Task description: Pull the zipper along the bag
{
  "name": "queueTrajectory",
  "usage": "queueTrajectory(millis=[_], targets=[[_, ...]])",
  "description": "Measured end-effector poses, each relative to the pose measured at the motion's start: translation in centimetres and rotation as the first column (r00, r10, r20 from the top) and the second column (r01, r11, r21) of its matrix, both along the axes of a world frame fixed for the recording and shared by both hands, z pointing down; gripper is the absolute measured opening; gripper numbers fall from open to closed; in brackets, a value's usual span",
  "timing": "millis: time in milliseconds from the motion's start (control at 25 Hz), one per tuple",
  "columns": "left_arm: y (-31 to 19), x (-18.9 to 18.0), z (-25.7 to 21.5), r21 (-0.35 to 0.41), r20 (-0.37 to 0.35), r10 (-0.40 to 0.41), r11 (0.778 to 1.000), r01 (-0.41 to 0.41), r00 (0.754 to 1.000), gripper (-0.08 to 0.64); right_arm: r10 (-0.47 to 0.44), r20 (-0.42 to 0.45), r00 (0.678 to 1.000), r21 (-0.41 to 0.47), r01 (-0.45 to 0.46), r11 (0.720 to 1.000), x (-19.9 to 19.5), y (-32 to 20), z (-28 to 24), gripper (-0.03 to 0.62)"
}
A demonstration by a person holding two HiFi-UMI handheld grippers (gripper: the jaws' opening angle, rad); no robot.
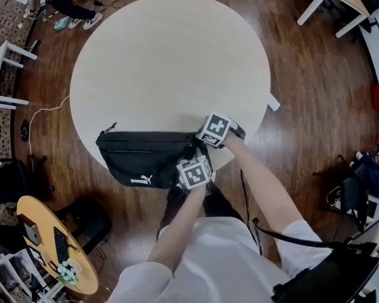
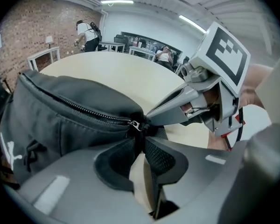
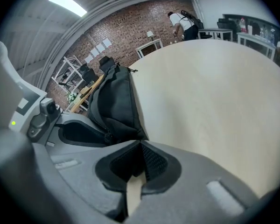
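White shirt [image 1: 208, 264] closest, forearms [image 1: 177, 226] reaching fwd to round table [image 1: 170, 43]; wood floor [image 1: 316, 106] around. Black bag [image 1: 142, 160] flat at table's near edge, white logo [image 1: 141, 180] facing up. L gripper [image 2: 141, 133] & R gripper [image 3: 140, 144] both at bag's right end, just beside each other. L tips pressed together on zipper pull [image 2: 135, 125] — zipper [image 2: 79, 104] teeth closed along bag's top. R tips pinched on bag's end corner.

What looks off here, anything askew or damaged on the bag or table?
Nothing stands out. The black bag lies flat by the near rim of the table, and its zipper is meshed and intact. The right gripper pinches the bag's end; the left gripper is closed on the zipper pull.
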State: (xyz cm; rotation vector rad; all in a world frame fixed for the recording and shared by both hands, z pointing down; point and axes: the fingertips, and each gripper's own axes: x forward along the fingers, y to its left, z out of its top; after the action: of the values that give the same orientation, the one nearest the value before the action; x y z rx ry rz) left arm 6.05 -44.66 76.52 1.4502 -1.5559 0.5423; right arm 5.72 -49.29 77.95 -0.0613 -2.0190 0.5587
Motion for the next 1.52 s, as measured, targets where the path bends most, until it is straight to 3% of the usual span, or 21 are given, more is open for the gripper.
queueTrajectory(millis=[120,360,520,840,1120,1240,1400,1480,1520], targets=[[0.1,0.0,-0.2,-0.008,0.021,0.057,0.998,-0.057,0.998,0.049,0.003,-0.006,1.000,-0.002,-0.003,1.000,0.0,0.0,0.0,-0.011],[0.8,1.2,-2.5,0.040,-0.118,0.151,0.988,-0.147,0.981,0.023,0.038,-0.033,0.999,0.016,-0.037,0.999,-0.1,-0.2,0.3,-0.011],[1.8,0.1,-3.9,0.075,-0.165,0.214,0.976,-0.204,0.963,0.023,0.089,-0.054,0.995,0.057,-0.086,0.995,-0.5,-0.2,0.5,-0.011],[4.0,-4.0,-7.4,0.129,-0.246,0.386,0.922,-0.365,0.889,0.021,0.266,-0.156,0.951,0.134,-0.247,0.960,0.1,-0.2,0.8,-0.009],[5.4,-10.5,-9.7,0.189,-0.232,0.491,0.870,-0.456,0.840,0.018,0.345,-0.254,0.904,0.188,-0.303,0.934,0.8,-0.3,1.1,-0.010],[5.4,-15.7,-10.6,0.214,-0.196,0.495,0.864,-0.456,0.846,0.014,0.352,-0.274,0.895,0.195,-0.307,0.932,1.0,-0.2,1.4,-0.010],[4.9,-24.9,-11.3,0.222,-0.144,0.458,0.879,-0.422,0.878,0.014,0.372,-0.293,0.881,0.183,-0.330,0.926,1.1,-0.1,1.5,-0.011],[4.5,-26.5,-11.6,0.224,-0.166,0.469,0.874,-0.430,0.867,0.014,0.385,-0.300,0.873,0.177,-0.345,0.922,1.2,-0.3,1.5,-0.011],[4.5,-26.0,-11.7,0.228,-0.194,0.491,0.865,-0.447,0.850,0.014,0.391,-0.304,0.868,0.177,-0.352,0.919,1.3,-0.4,1.5,-0.011]])
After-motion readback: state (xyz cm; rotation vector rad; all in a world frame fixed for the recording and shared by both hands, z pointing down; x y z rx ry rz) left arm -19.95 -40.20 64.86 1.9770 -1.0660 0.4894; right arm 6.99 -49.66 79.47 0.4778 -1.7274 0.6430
